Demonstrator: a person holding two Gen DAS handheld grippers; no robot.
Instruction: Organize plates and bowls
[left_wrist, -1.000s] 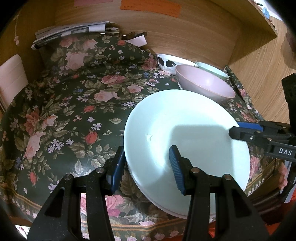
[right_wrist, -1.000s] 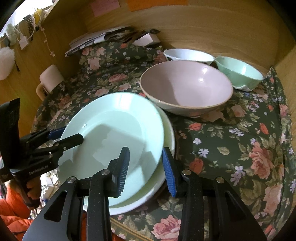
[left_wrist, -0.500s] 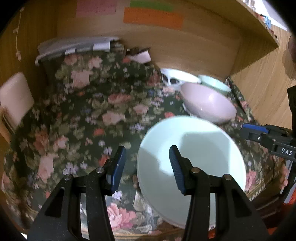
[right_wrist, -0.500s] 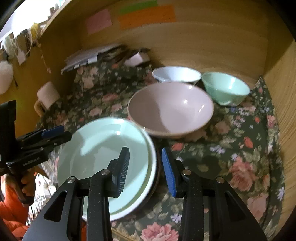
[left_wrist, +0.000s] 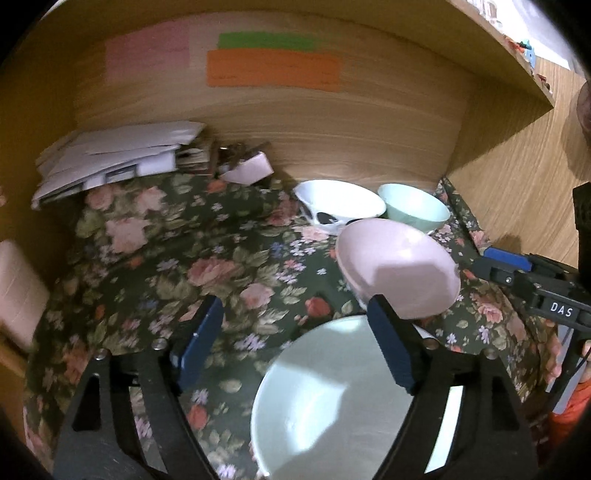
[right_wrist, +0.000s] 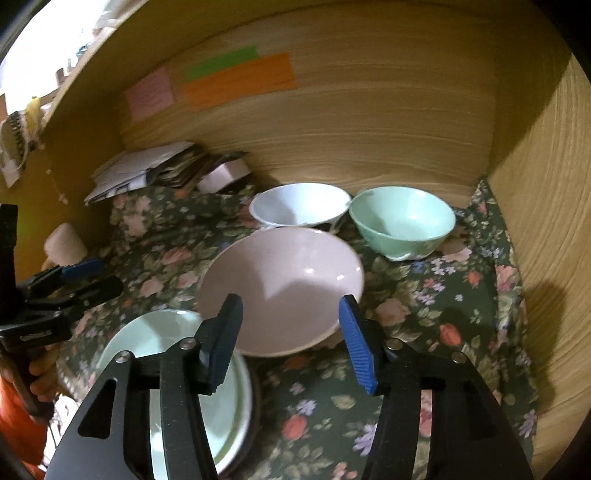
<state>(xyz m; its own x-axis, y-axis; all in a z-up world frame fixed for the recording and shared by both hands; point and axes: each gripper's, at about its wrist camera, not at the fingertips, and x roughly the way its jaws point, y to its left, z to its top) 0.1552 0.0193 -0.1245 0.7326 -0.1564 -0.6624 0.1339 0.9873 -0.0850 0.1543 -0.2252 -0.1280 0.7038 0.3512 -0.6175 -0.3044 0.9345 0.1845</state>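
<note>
On the cloth-covered counter (right_wrist: 461, 295) we find the stack of plates (right_wrist: 162, 347) nearest us at the left, touching the large bowl (right_wrist: 280, 280) just behind and to its right. Behind that bowl, two smaller bowls sit side by side against the back wall: one (right_wrist: 299, 206) to the left, the other (right_wrist: 402, 218) to the right. A pile of papers (right_wrist: 144, 170) lies in the far left corner.

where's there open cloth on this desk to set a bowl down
Free: the floral cloth left of the pink bowl, bordered by the paper stack. Crowded: the back right corner, where the white bowl, mint bowl and stacked plates cluster.
</note>
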